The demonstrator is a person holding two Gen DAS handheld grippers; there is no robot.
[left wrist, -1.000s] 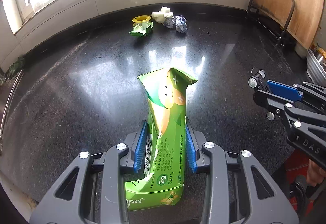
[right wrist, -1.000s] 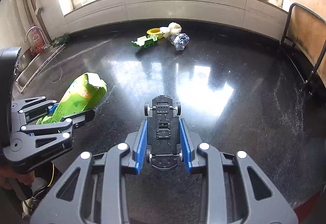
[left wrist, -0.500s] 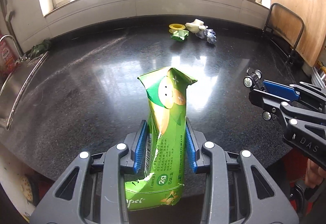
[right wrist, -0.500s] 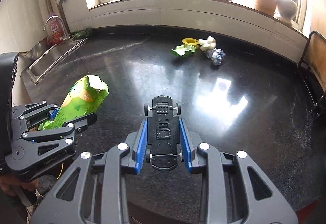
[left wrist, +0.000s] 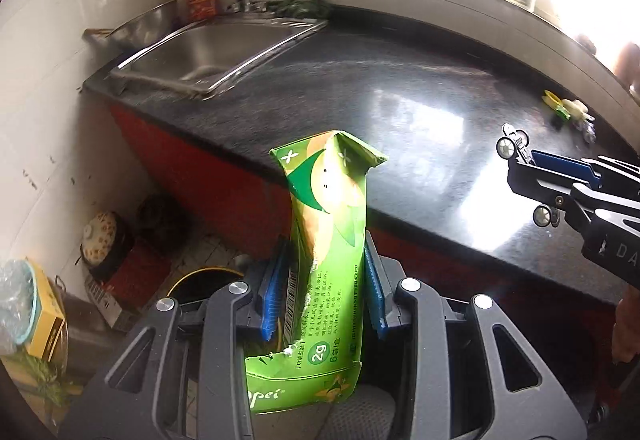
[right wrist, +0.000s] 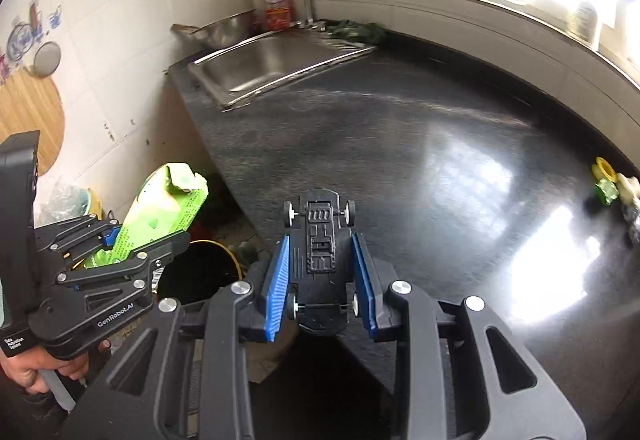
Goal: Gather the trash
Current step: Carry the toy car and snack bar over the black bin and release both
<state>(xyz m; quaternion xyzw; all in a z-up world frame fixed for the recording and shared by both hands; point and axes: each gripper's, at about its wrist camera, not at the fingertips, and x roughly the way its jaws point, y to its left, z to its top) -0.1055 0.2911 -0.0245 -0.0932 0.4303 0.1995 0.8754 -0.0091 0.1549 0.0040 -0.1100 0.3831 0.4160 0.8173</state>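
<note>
The green snack box [left wrist: 326, 264] is pinched between the blue pads of your left gripper [left wrist: 323, 290], standing pretty much upright with its torn top end pointing away from you and the crumpled bottom hanging down past the fingers. In the right wrist view the same box [right wrist: 160, 215] pokes up at a tilt out of the left gripper [right wrist: 120, 244], off the edge of the tabletop [right wrist: 400, 167] and over the floor side. Right below and just beside it there's a dark bin with a yellow rim [right wrist: 200, 272], also visible behind the fingers in the left view [left wrist: 200, 282].

Your right gripper [right wrist: 320, 272] is clamped on a little black toy car [right wrist: 320, 252], belly up, wheels sticking out on both sides of the blue pads, nose pointing away from you over the tabletop's near corner. From the left camera you can see that gripper [left wrist: 560, 175] coming in from the right with the car's wheels [left wrist: 508, 147] at its tip.

Way off at the far right of the tabletop sits a small pile of leftover trash [right wrist: 612, 191], yellow and green bits, too blurry to say more. The steel sink [left wrist: 212, 51] with its tap is at the far left end.
</note>
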